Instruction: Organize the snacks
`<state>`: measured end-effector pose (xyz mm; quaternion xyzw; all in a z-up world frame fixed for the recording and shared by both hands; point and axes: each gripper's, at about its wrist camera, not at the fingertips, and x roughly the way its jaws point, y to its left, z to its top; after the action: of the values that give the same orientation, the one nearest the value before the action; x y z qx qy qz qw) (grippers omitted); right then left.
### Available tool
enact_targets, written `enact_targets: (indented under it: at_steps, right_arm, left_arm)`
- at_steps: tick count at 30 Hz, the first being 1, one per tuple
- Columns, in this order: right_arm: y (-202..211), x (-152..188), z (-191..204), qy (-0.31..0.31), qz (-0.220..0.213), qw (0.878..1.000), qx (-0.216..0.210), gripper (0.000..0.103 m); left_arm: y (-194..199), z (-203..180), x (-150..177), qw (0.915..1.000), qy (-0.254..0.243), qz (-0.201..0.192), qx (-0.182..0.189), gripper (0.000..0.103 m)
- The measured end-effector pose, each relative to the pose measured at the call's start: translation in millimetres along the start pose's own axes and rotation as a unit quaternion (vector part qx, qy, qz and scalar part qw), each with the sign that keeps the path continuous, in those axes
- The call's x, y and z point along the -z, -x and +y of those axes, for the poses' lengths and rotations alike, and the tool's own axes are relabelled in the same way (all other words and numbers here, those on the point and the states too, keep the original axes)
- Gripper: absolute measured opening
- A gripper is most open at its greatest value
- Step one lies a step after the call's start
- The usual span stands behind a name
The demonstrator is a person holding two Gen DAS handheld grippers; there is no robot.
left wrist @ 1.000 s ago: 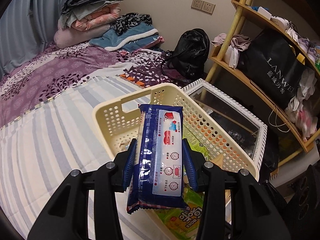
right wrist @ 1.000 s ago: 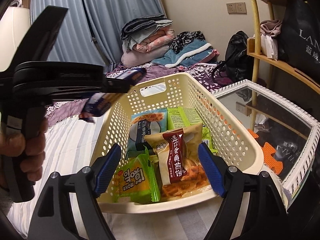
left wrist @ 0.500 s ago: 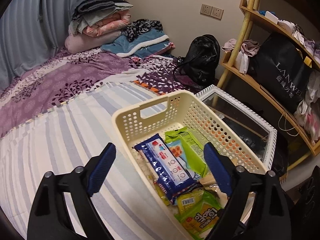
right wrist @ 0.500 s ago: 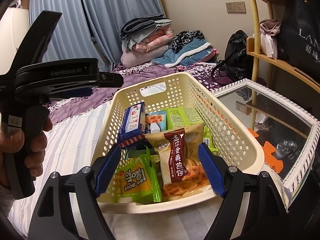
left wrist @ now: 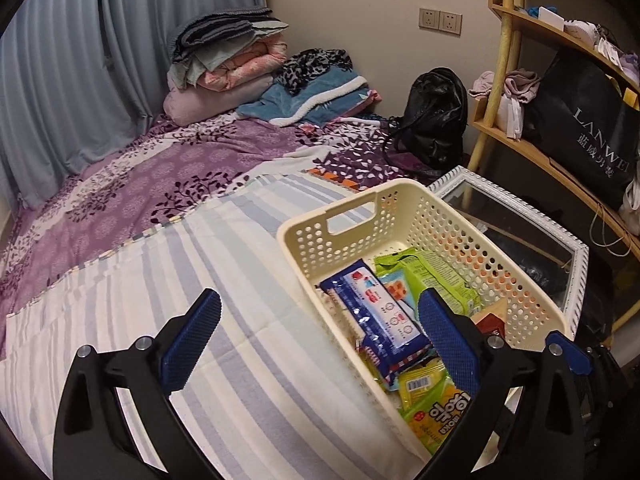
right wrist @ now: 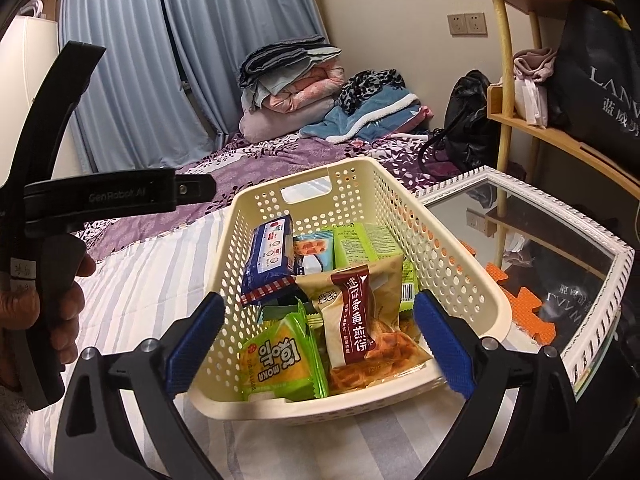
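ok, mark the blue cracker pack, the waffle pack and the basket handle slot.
blue cracker pack [right wrist: 269,254]: right wrist view, middle of its printed face.
waffle pack [right wrist: 356,316]: right wrist view, on the dark red label strip.
basket handle slot [left wrist: 351,220]: left wrist view, cut-out in the far wall.

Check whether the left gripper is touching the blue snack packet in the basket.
Apart. In the right wrist view the left gripper hangs above the bed, left of the basket, with clear space between it and the blue snack packet; its jaws are opening, empty.

Folded blankets [left wrist: 228,60] on the bed [left wrist: 160,184]; black backpack [left wrist: 434,116] beside wooden shelf [left wrist: 520,148].
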<state>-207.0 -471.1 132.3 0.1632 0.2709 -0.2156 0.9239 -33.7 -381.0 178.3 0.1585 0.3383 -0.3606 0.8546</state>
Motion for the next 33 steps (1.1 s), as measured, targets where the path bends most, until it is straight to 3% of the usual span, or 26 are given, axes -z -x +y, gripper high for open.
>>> enact_targets:
  at_steps: [20,26,33]
  right_arm:
    - [35,15,19,0.040,0.015,0.999,0.023,0.098]
    - [46,22,23,0.054,0.014,0.998,0.039,0.098]
    - [55,33,31,0.069,0.016,0.996,0.050,0.098]
  left_arm:
    - [55,1,24,0.9960,-0.023,-0.038,-0.077,0.100]
    - [65,-16,38,0.9856,-0.071,-0.050,-0.145,0.100]
    - [77,-19,53,0.9873,-0.085,-0.046,-0.126,0.100]
